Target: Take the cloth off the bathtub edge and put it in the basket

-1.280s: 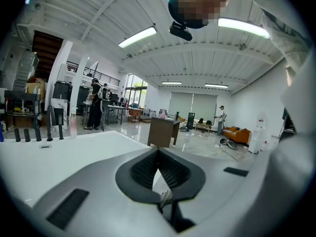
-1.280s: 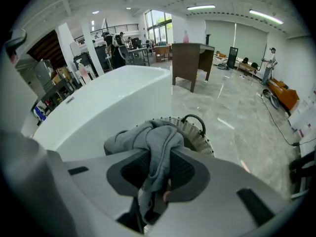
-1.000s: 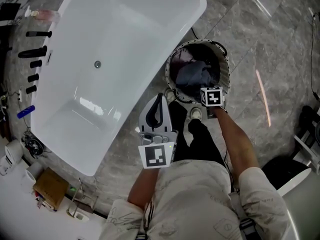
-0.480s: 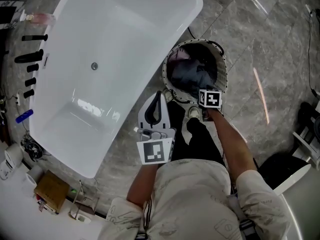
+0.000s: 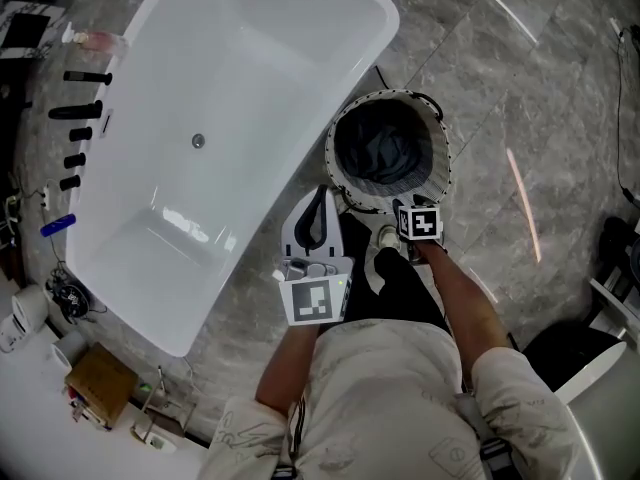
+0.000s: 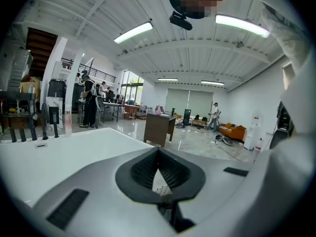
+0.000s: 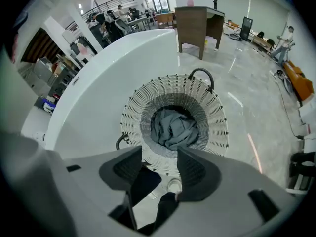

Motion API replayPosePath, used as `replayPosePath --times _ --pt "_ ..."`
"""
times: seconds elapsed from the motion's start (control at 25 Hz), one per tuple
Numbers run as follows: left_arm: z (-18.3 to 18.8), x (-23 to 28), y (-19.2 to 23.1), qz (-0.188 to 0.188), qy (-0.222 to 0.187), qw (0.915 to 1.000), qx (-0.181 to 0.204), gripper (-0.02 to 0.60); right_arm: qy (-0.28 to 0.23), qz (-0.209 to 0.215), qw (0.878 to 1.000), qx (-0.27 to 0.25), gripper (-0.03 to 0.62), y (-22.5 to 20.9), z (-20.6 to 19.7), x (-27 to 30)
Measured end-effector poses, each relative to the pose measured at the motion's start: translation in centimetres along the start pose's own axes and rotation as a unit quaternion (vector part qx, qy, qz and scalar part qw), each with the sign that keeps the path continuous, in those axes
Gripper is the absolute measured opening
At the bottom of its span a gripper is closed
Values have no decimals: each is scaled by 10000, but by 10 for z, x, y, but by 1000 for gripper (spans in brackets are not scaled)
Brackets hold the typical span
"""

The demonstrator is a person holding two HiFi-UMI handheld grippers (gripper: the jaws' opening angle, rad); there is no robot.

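glossy smooth bathtub [image 5: 230, 118], woven basket [image 7: 217, 127], matt crumpled cloth [image 7: 173, 127], polished stone floor [image 5: 520, 88].

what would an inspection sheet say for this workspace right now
surface: grey marbled floor, white bathtub with nothing in it
job's things: grey cloth lying in white basket beside the tub
clutter: dark fittings on tub's far ledge, brown box
grippers: left gripper shut, empty; right gripper open above basket's near rim, jaws have just been opening, nothing between them
cables: thin dark cord on floor by basket
surroundings: open hall, desk, people far off, orange sofa
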State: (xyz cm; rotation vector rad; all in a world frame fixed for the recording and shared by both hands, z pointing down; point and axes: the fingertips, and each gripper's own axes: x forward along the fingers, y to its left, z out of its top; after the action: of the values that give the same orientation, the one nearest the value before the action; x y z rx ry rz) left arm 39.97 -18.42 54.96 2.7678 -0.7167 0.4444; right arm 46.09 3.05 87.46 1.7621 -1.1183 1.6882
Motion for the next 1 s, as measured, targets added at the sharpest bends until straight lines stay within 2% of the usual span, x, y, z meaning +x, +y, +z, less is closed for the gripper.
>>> replayPosePath --times 0.28,0.48,0.6,0.72,0.88,1.0 --pt "0 -36 -19 205 -22 9997 111 -5 -165 44 9997 -194 209 0 -36 -33" --pt "-13 -63 -49 321 83 9994 132 -5 -905 519 9941 -304 207 8 -33 -76" --pt "-25 -84 -62 452 165 9987 149 -5 -1474 609 9853 -614 207 15 -21 -114" --pt "-29 -102 -82 605 101 9981 116 -5 -2005 748 9742 -711 207 9 -14 -158" --pt "-12 -136 -91 889 -161 9959 94 -5 -2629 854 9575 -818 207 8 -11 -216" --pt "8 -160 -93 1050 -407 9936 116 -5 -3043 947 9413 -1114 207 13 -2 -258"
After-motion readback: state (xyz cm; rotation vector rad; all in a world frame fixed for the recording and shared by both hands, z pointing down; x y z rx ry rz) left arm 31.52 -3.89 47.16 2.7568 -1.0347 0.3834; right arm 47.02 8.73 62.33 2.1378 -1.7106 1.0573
